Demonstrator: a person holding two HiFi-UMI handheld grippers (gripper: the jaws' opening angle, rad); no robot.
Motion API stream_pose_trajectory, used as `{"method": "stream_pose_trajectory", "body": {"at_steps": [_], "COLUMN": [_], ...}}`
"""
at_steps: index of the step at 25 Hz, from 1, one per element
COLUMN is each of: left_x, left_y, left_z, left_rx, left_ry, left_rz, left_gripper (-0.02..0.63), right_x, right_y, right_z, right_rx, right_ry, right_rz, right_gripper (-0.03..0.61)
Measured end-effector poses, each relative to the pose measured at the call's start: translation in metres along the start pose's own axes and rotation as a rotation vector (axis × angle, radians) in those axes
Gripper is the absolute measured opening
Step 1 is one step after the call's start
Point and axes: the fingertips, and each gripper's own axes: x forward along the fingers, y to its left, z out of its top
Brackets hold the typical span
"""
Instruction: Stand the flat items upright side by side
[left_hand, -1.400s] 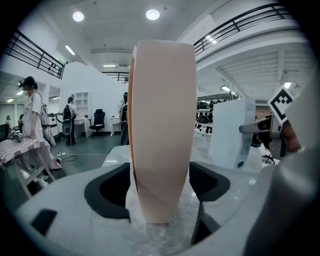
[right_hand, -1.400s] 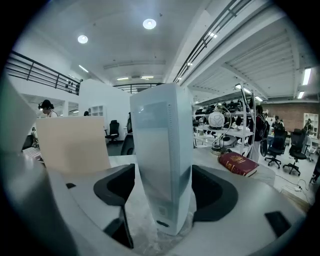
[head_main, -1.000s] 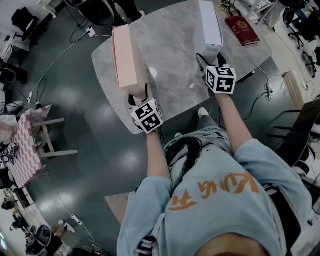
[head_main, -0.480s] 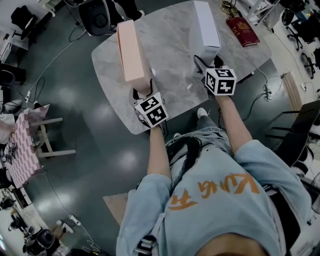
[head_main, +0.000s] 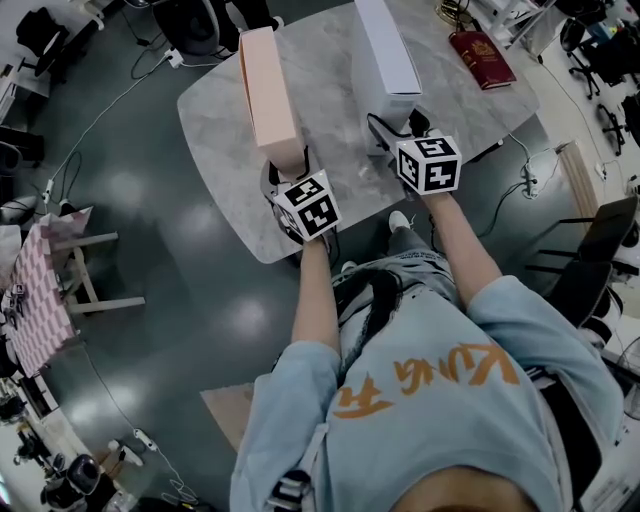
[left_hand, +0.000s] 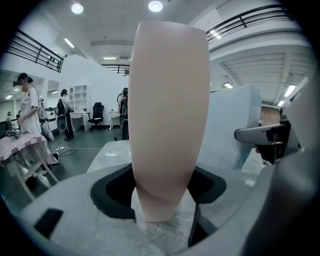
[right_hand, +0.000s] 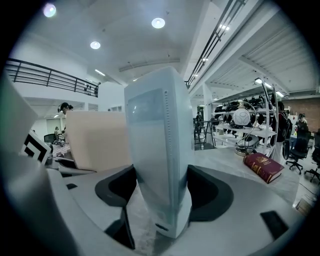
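Note:
A pink box (head_main: 268, 88) stands upright on its long edge on the marble table (head_main: 215, 140), its near end between the jaws of my left gripper (head_main: 286, 166). In the left gripper view both pads press the pink box (left_hand: 167, 110). A white box (head_main: 386, 52) stands upright to its right, roughly parallel, a gap between them. My right gripper (head_main: 396, 126) has just been closing its jaws on the near end of the white box (right_hand: 160, 150), and both pads touch it. The right gripper view shows the pink box (right_hand: 97, 140) on the left.
A dark red book (head_main: 485, 58) lies flat at the table's far right and also shows in the right gripper view as the red book (right_hand: 263, 167). Chairs, cables and a small pink-checked table (head_main: 35, 300) stand on the floor around. People stand far off in the room.
The white box has slid left with my right gripper and the pink box slightly right with my left gripper. The gap between the two boxes has narrowed.

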Motion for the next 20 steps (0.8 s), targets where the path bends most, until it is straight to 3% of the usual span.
{"method": "stream_pose_trajectory", "body": {"at_steps": [11,20], "left_x": [-0.002,-0.006], "left_y": [-0.027,-0.039], "left_z": [-0.003,-0.007], "left_rx": [0.034,0.053], "left_ry": [0.011,0.02], "left_rz": [-0.057,-0.087], "left_gripper": [0.316,0.318], "right_x": [-0.004,-0.013], "right_y": [0.054,0.077], "right_z": [-0.002,-0.003], "right_rx": [-0.046,-0.045], "right_ry": [-0.003,-0.008], "right_rz": [0.145,0.214], "right_gripper": [0.318,0.318]}}
